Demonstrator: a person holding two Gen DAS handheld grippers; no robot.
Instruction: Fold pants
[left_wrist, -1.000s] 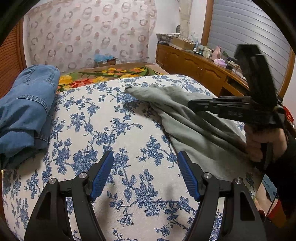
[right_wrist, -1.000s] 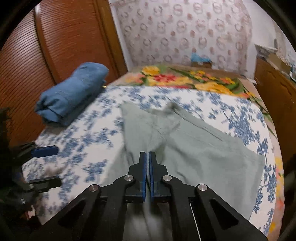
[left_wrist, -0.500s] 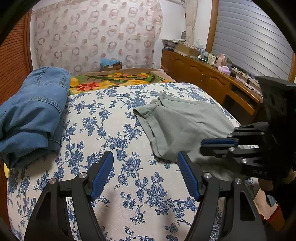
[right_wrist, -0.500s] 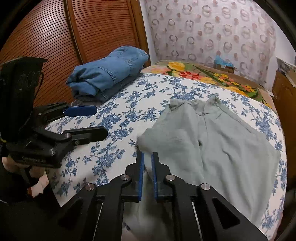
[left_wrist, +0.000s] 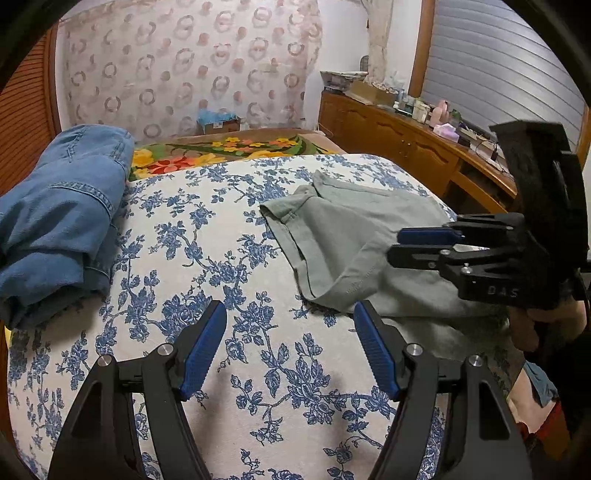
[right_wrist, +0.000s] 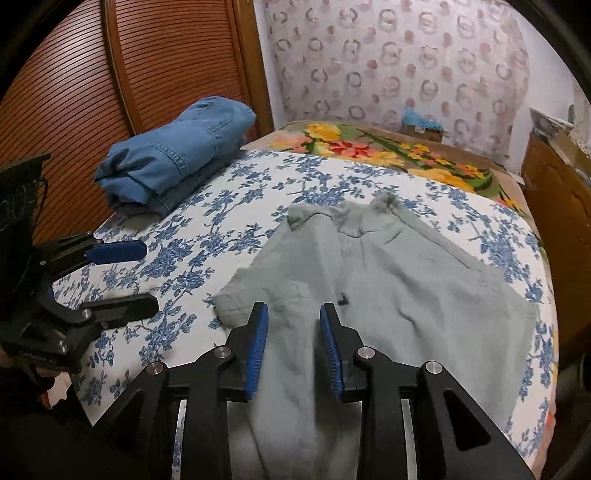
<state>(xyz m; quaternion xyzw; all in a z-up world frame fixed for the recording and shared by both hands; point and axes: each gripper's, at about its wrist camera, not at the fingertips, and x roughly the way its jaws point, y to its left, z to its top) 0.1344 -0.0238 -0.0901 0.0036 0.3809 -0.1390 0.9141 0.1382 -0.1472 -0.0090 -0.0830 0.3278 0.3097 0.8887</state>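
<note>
Grey-green pants lie spread on the blue-flowered bedspread, with a flap folded over at their near left edge. They also show in the left wrist view. My right gripper is open and empty just above the pants' near part. It appears from the side in the left wrist view. My left gripper is open and empty over bare bedspread, left of the pants. It also shows in the right wrist view.
A folded stack of blue jeans lies at the bed's left side, also in the right wrist view. A yellow-flowered blanket lies at the far end. A wooden sideboard stands right; a slatted wooden door left.
My right gripper has opened and let go of the pants, which now lie on the bed. Both grippers have drawn back a little toward the near edge.
</note>
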